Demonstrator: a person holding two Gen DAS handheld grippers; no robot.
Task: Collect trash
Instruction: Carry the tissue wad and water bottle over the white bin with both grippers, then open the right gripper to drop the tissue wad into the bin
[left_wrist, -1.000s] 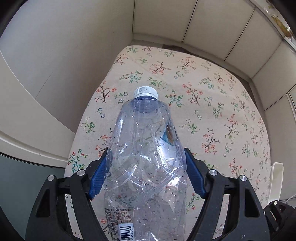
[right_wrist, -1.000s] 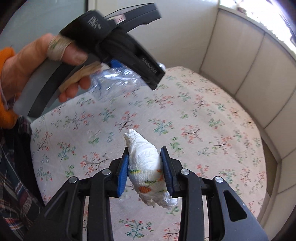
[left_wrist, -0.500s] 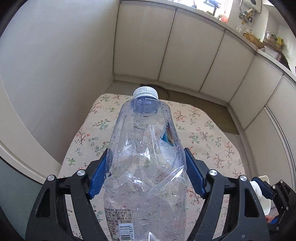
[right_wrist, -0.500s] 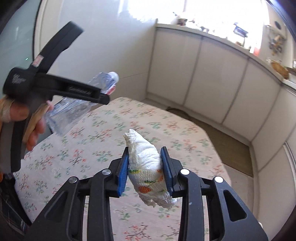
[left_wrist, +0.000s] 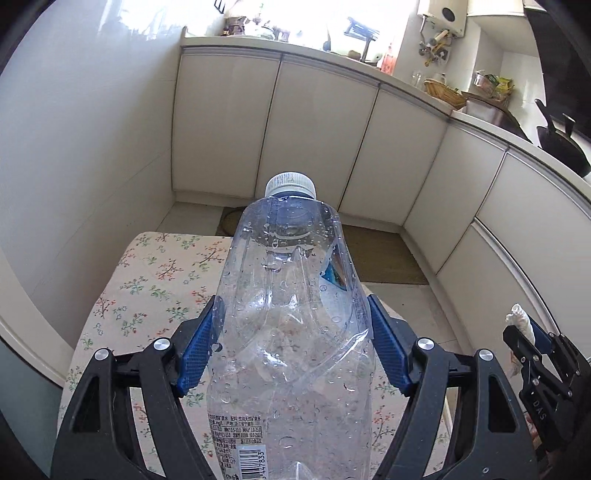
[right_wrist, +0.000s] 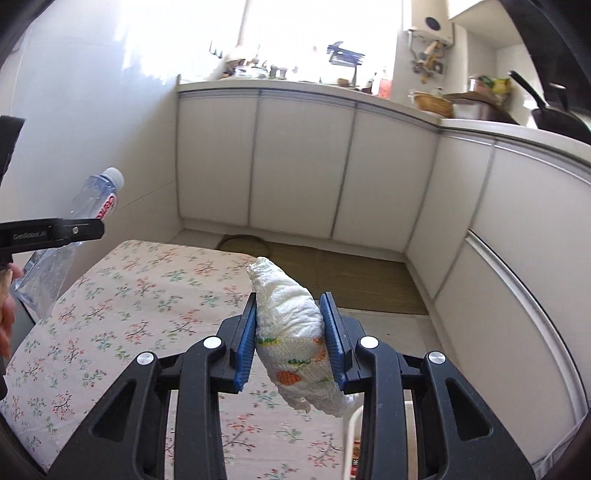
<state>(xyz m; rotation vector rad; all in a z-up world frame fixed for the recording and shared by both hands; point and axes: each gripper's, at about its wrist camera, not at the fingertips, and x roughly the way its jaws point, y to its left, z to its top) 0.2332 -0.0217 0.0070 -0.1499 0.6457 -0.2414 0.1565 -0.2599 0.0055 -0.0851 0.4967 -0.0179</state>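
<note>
My left gripper (left_wrist: 291, 332) is shut on a crumpled clear plastic bottle (left_wrist: 291, 295) with a white cap, held up above the floral tablecloth table (left_wrist: 155, 280). My right gripper (right_wrist: 290, 325) is shut on a crumpled white paper towel (right_wrist: 288, 317) with an orange and green print, held above the table (right_wrist: 110, 314). The bottle also shows at the left of the right wrist view (right_wrist: 74, 229), with the left gripper's side (right_wrist: 55, 232) across it. The right gripper and towel show at the right edge of the left wrist view (left_wrist: 524, 328).
White cabinets (left_wrist: 314, 136) and a counter (right_wrist: 480, 125) with kitchenware run along the back and right. A brown mat (right_wrist: 351, 273) lies on the floor beyond the table. A white rim (right_wrist: 351, 417) shows low under the right gripper.
Both grippers have lifted and tilted up with their loads; the table has dropped lower in both views, and the cabinets and counter have come into view. Both grips are unchanged.
</note>
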